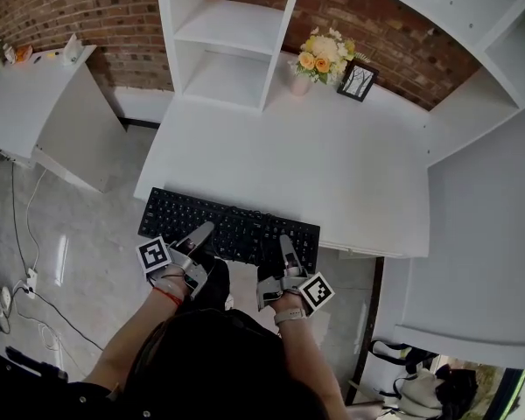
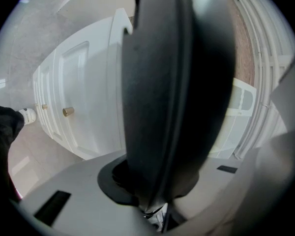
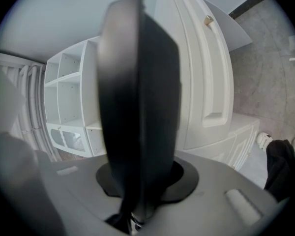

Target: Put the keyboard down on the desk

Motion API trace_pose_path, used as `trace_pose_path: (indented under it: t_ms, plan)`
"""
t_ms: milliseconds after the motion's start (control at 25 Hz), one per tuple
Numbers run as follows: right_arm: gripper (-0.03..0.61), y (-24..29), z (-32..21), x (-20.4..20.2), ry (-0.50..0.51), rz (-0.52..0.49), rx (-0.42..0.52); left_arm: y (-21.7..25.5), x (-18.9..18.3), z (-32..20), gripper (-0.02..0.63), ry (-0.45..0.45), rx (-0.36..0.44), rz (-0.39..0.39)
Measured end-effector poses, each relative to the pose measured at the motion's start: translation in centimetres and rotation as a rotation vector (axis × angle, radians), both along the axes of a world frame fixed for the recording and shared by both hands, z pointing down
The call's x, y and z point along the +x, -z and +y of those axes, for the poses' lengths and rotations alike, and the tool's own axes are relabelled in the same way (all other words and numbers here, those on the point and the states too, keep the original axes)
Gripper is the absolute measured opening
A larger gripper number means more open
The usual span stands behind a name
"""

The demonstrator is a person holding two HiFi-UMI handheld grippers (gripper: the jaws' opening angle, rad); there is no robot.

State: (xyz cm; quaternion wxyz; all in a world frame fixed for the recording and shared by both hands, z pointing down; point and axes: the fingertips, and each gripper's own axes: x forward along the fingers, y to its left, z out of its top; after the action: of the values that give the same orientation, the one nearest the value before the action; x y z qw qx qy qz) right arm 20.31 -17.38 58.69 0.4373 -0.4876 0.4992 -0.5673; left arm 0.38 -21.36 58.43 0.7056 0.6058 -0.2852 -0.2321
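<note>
A black keyboard (image 1: 229, 227) hangs level at the near edge of the white desk (image 1: 332, 164); its far side overlaps the desk front and its left end juts past the desk corner over the floor. My left gripper (image 1: 198, 237) is shut on the keyboard's near edge left of the middle. My right gripper (image 1: 284, 248) is shut on that edge further right. In the left gripper view the keyboard (image 2: 177, 92) fills the middle as a dark slab, clamped at the left gripper (image 2: 157, 203). In the right gripper view the keyboard (image 3: 137, 107) stands the same way in the right gripper (image 3: 136, 203).
A vase of flowers (image 1: 320, 59) and a small picture frame (image 1: 357, 81) stand at the desk's back. A white shelf unit (image 1: 232, 42) rises on the desk's left rear. A white cabinet (image 1: 44, 103) is at the left, cables (image 1: 26, 278) lie on the floor.
</note>
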Motion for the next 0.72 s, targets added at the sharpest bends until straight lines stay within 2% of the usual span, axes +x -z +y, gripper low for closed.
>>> trace_pose_path:
  t_ms: [720]
  plan:
    - [0.071, -1.0, -8.5, 2.2, -0.020, -0.011, -0.081, -1.0, 2.5, -9.0, 0.060, -0.030, -0.082, -0.006]
